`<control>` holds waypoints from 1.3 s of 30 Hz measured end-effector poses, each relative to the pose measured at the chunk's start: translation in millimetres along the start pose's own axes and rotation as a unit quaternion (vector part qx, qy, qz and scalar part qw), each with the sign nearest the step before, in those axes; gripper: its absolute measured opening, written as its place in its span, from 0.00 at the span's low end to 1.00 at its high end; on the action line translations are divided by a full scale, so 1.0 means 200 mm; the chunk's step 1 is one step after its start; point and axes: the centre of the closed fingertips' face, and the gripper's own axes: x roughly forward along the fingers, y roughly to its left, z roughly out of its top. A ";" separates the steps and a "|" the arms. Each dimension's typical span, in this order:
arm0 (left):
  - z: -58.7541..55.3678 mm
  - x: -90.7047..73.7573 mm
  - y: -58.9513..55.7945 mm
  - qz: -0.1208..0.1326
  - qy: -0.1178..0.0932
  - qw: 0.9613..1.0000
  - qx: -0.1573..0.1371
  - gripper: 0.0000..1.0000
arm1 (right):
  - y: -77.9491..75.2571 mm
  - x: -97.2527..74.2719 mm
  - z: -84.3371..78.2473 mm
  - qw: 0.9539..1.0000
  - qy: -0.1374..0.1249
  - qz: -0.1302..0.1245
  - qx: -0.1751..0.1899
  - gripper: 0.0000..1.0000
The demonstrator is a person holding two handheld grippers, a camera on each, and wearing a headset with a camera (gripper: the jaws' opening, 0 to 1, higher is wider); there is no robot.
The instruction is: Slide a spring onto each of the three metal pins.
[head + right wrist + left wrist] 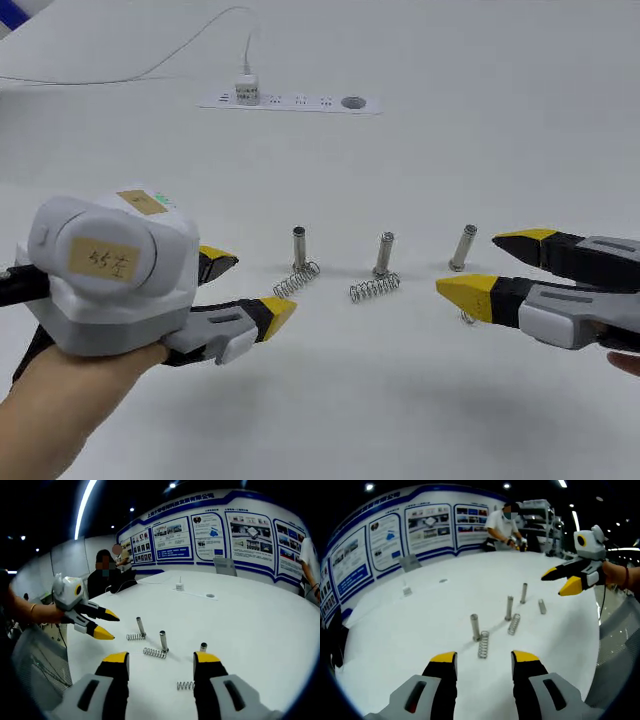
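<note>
Left yellow-tipped grey gripper lower left, right yellow-tipped grey gripper mid-right, both with jaws spread, empty, three upright silver metal pins mid-frame, loose coiled wire springs lying beside them, white tabletop, white power strip upper centre

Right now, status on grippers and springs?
Left gripper, right gripper open, empty. Pins upright, bare. Springs flat on table. Nothing blocking.

A showroom or demonstration lab is suggested by a curved wall lined with blue-trimmed poster panels, lit by ceiling spots and a strip light. A large white table is fitted with a power strip, and 2 people are seen at its far edge.
</note>
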 end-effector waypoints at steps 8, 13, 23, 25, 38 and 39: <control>-0.03 0.10 0.01 -0.015 0.008 1.000 -0.014 0.40 | 0.08 0.01 -0.05 1.000 0.008 0.014 -0.014 0.59; -0.04 0.14 0.01 -0.020 0.013 1.000 -0.009 0.35 | 0.10 0.01 -0.05 1.000 0.008 0.017 -0.012 0.63; -0.10 0.20 0.01 -0.016 0.034 0.999 -0.002 0.22 | 0.12 0.00 -0.05 1.000 0.004 0.012 0.004 0.63; -0.10 0.20 0.00 -0.017 0.035 0.999 0.000 0.21 | 0.11 0.00 -0.05 1.000 0.004 0.008 0.007 0.63; -0.09 0.20 -0.02 -0.026 0.034 0.999 0.029 0.11 | 0.11 0.02 -0.07 1.000 0.011 -0.003 0.022 0.62; -0.09 0.20 -0.03 -0.028 0.036 0.998 0.033 0.11 | 0.11 0.02 -0.08 1.000 0.013 -0.004 0.022 0.62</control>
